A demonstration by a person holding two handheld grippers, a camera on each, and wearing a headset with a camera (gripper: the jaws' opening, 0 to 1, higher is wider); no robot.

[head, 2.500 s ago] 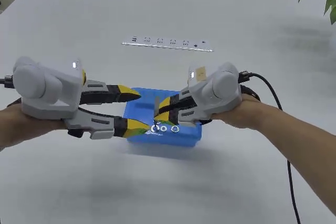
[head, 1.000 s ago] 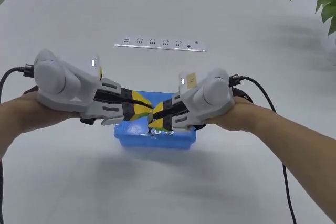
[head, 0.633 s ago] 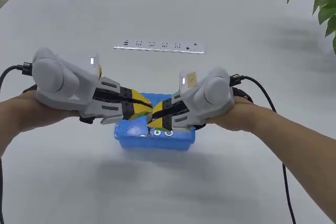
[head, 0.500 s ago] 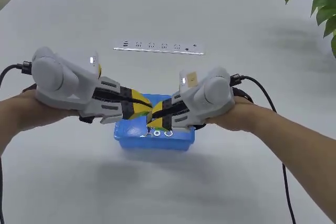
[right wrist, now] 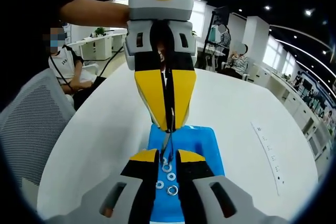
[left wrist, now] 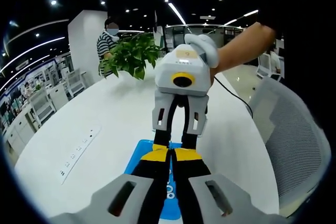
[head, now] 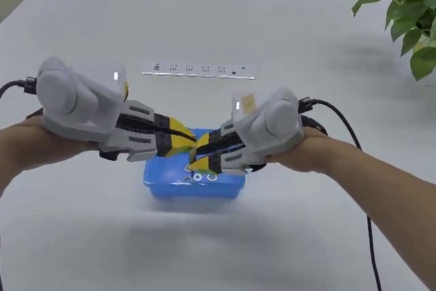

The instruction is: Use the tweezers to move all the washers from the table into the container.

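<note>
— Where are the tweezers (right wrist: pixel 167 148)?
— Right in the middle, over the blue container (head: pixel 194 189). The right gripper (right wrist: pixel 167 157) points in from 3 o'clock with its jaws closed in on them, one jaw on each side. The thin ends of the tweezers point down into the container.
— And the other one?
— The left gripper (right wrist: pixel 169 124) points in from 9 o'clock with its jaws pressed together. Its yellow tips meet the upper end of the tweezers. I can't tell whether it actually nips them.
— The washers (right wrist: pixel 171 190)?
— A few lie on the container's floor, toward its wall at 6 o'clock, just under the tweezers.
— Anything else on the table (head: pixel 306 46)?
— A white power strip (head: pixel 199 70) at 12 o'clock from the container, well apart from it. There's also a leafy plant (head: pixel 402 11) off at 2 o'clock.
</note>
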